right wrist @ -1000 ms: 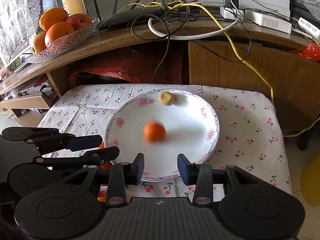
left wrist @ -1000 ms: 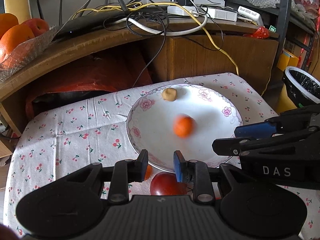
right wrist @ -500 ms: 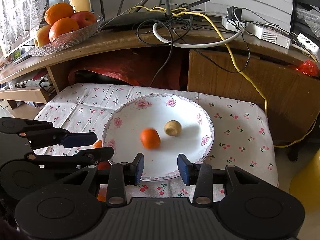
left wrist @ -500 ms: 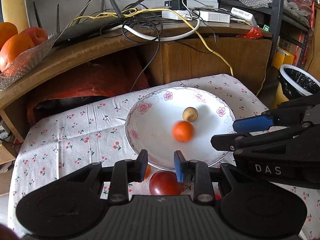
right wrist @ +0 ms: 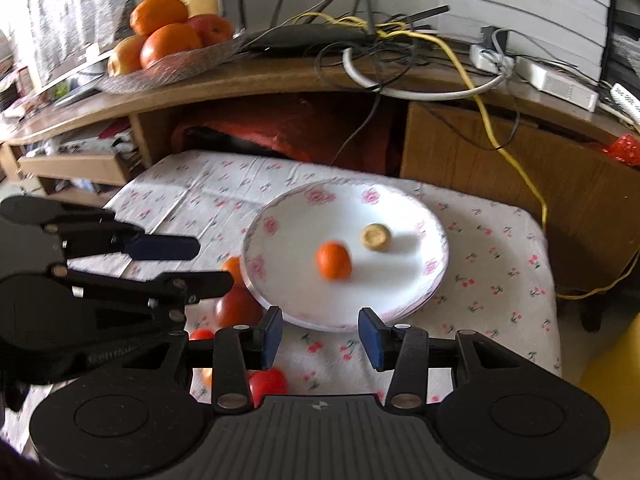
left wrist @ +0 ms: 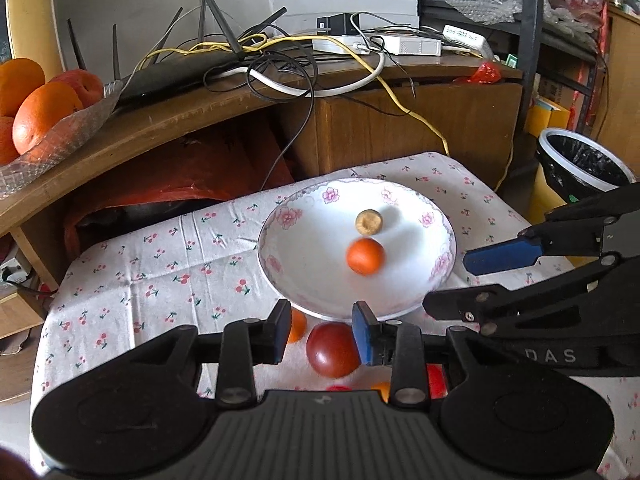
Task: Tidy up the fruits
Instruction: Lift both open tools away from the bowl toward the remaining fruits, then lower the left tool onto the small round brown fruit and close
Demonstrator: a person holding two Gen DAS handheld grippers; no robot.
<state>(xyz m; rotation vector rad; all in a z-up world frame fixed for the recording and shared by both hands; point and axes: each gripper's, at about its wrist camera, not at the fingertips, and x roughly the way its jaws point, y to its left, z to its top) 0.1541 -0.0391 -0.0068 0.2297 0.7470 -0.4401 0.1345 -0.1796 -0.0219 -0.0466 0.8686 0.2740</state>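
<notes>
A white flowered plate rests on the cherry-print tablecloth. On it lie a small orange and a tan round fruit. Near the plate's front edge on the cloth are a dark red fruit, another small orange and small red fruits. My left gripper hangs open just above the dark red fruit, holding nothing. My right gripper is open and empty before the plate's near rim.
A wooden shelf behind the table carries a glass dish of oranges and apples, a router and tangled cables. A lined bin stands at the right. A red bag lies under the shelf.
The small orange and the tan fruit have rolled on the plate and now lie close together near its middle. Both grippers have drawn back and up; their jaws stay open.
</notes>
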